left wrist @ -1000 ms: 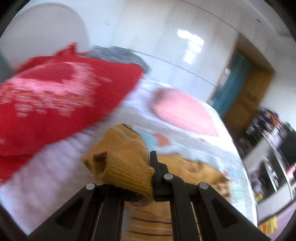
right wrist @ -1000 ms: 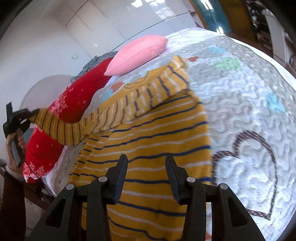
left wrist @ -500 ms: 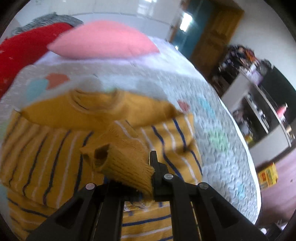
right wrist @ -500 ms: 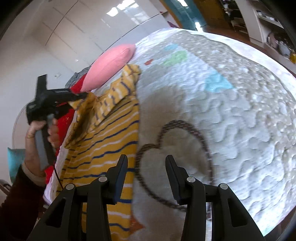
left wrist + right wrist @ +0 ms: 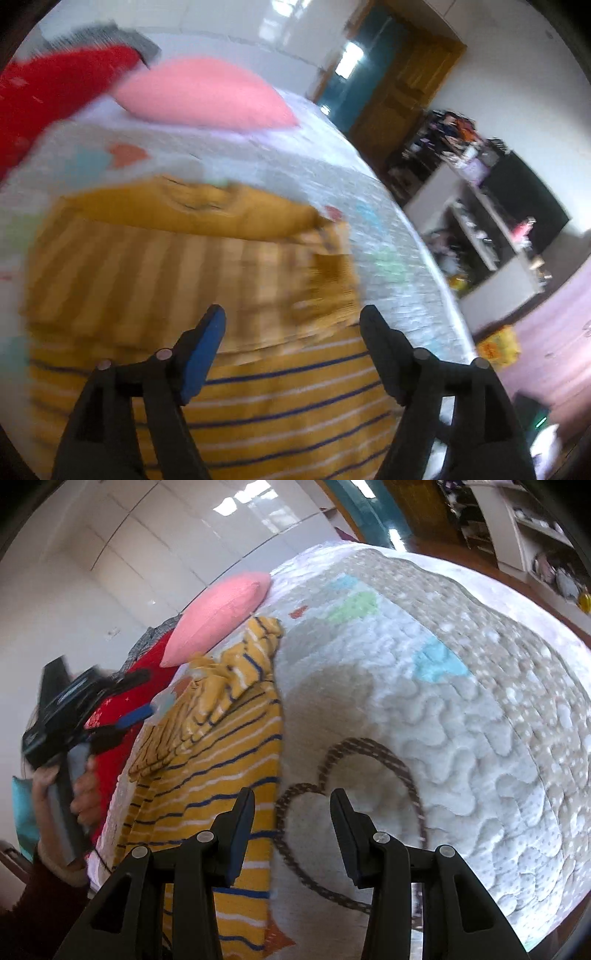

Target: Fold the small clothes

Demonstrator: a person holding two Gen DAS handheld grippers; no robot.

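A small mustard-yellow sweater with navy and white stripes [image 5: 192,273] lies flat on the quilted bed cover; its sleeve [image 5: 332,288] is folded across the body. It also shows in the right wrist view [image 5: 221,760], at the left. My left gripper [image 5: 291,321] is open and empty above the sweater's lower body; it also shows from outside in the right wrist view [image 5: 122,716]. My right gripper [image 5: 291,805] is open and empty, over the sweater's right edge and the brown heart outline [image 5: 351,812].
A pink pillow [image 5: 207,96] and a red blanket [image 5: 48,92] lie at the head of the bed. The quilted cover [image 5: 461,701] stretches to the right. A wooden door [image 5: 402,85] and cluttered shelves [image 5: 480,221] stand beyond the bed.
My left gripper carried the sleeve cuff across the sweater, then opened and let it go; the sleeve now lies folded on the body. My right gripper swung right, off the sweater's middle.
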